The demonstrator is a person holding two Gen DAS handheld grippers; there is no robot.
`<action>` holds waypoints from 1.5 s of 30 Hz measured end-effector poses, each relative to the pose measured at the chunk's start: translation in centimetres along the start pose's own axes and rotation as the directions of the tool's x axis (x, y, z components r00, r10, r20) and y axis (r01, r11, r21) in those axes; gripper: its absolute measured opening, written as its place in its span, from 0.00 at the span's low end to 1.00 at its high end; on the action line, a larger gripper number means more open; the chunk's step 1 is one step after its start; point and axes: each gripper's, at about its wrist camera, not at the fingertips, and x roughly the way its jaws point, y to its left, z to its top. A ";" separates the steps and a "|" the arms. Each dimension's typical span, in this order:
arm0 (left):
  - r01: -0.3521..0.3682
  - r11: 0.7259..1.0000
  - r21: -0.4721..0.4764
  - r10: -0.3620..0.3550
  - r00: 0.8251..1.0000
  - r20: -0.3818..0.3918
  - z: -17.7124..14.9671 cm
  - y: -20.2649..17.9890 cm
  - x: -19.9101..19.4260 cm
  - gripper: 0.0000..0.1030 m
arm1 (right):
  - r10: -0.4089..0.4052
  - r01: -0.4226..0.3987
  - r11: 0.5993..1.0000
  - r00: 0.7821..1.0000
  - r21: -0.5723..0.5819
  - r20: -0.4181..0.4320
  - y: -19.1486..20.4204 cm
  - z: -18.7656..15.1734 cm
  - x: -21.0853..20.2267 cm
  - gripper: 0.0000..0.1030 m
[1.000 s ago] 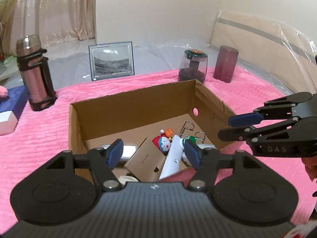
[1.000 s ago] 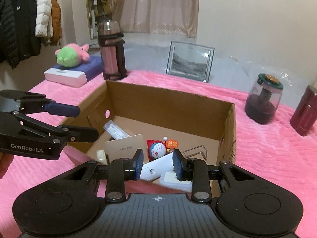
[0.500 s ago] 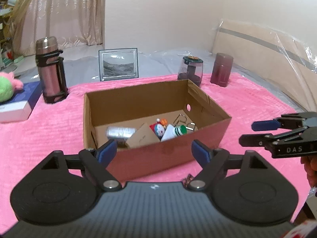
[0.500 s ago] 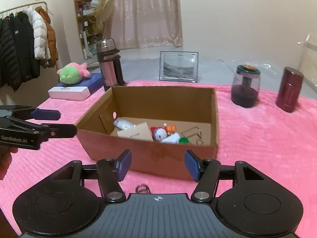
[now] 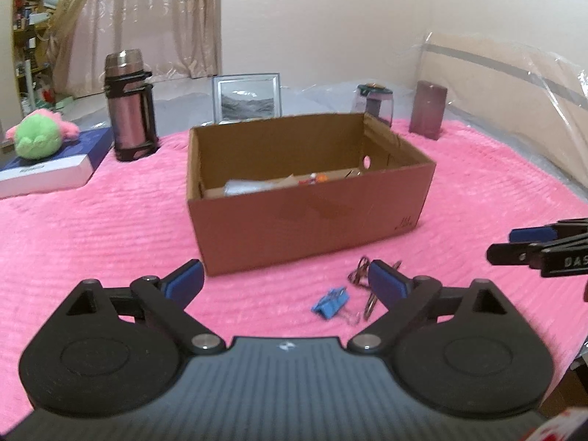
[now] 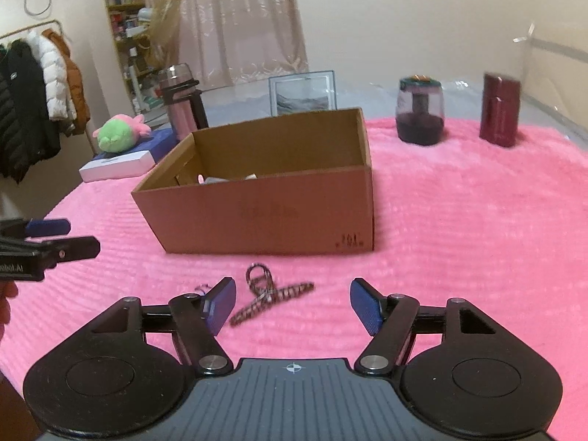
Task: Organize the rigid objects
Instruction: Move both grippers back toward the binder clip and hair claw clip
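One box (image 5: 308, 217) (half filled) sits on the pink blanket (image 5: 110, 228); before it lie one blue clip (image 5: 329, 303) and one hair claw (image 6: 268, 294). Both grippers, left (image 5: 286, 284) and right (image 6: 292, 303), gape empty.
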 end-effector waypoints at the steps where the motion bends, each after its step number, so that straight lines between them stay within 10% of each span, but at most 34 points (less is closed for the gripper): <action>1: -0.002 1.000 -0.006 0.002 1.000 -0.006 -0.5 0.1 0.0 0.91 | -0.003 0.003 1.000 1.000 0.008 0.002 0.0 -0.4 -0.1 0.64; 14: 0.037 0.999 -0.026 -0.038 0.998 -0.053 -4.6 -0.1 2.2 0.91 | 0.005 -0.007 0.999 0.999 -0.033 -0.051 0.5 -3.4 1.5 0.64; 29: 0.102 0.981 0.165 -0.086 0.991 -0.099 -5.8 -2.9 8.8 0.80 | 0.010 -0.014 0.999 0.997 -0.047 -0.072 -0.2 -3.7 4.3 0.64; 45: 0.048 0.987 -0.154 -0.073 0.984 -0.163 -5.0 -2.9 13.8 0.53 | 0.002 -0.005 0.999 0.997 -0.042 -0.081 -1.9 -3.5 7.6 0.64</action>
